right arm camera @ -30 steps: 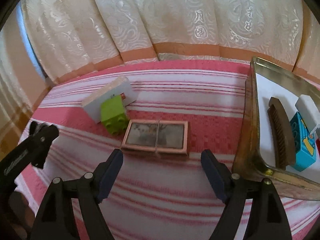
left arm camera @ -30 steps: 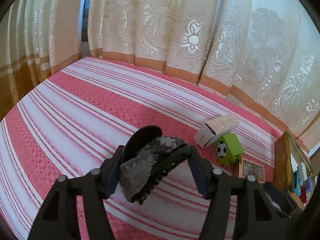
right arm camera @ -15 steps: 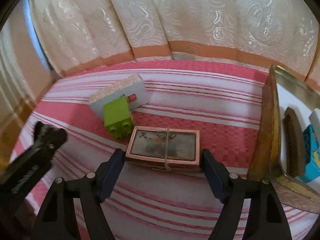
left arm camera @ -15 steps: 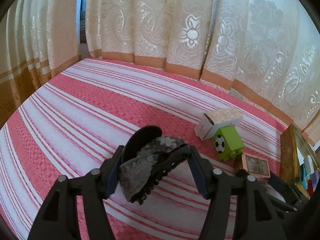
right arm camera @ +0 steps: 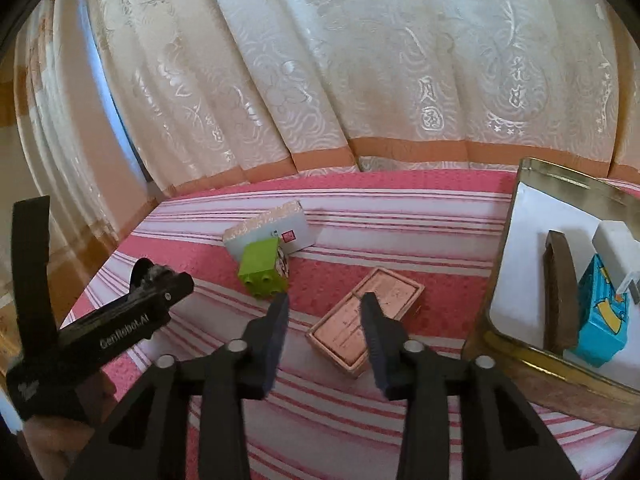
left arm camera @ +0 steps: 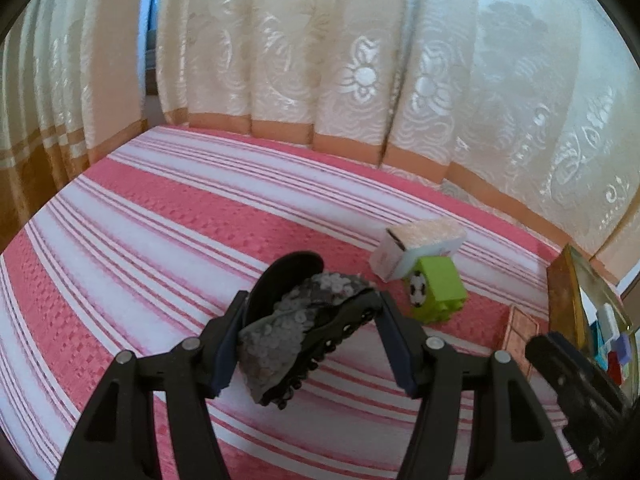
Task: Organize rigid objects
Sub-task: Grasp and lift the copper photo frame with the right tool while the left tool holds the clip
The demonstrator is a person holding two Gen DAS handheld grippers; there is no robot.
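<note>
My left gripper (left arm camera: 312,300) is pinching a black hair claw (left arm camera: 304,332) wrapped in grey sequined cloth, held clear above the striped pink cover (left arm camera: 168,216). My right gripper (right arm camera: 325,302) has just been closing its jaws and now stands about half spread. The near corner of the flat copper-pink box (right arm camera: 394,292) lies between the fingers, but the box sits skewed on the cover and I see no pad pressing it, so I judge it not gripped.

Beyond it, the green toy block (right arm camera: 260,270) leans against a small white box (right arm camera: 294,230). To the right, the gold-rimmed tray (right arm camera: 516,354) already holds a brown brush (right arm camera: 558,292), a blue carton (right arm camera: 602,312) and a white item (right arm camera: 614,248).

So I reckon the job is partly done, with the claw, flat box, block and white box left.

"GenRobot.AI" reads on the left gripper's arm. The white box's small red label is too small to read.
</note>
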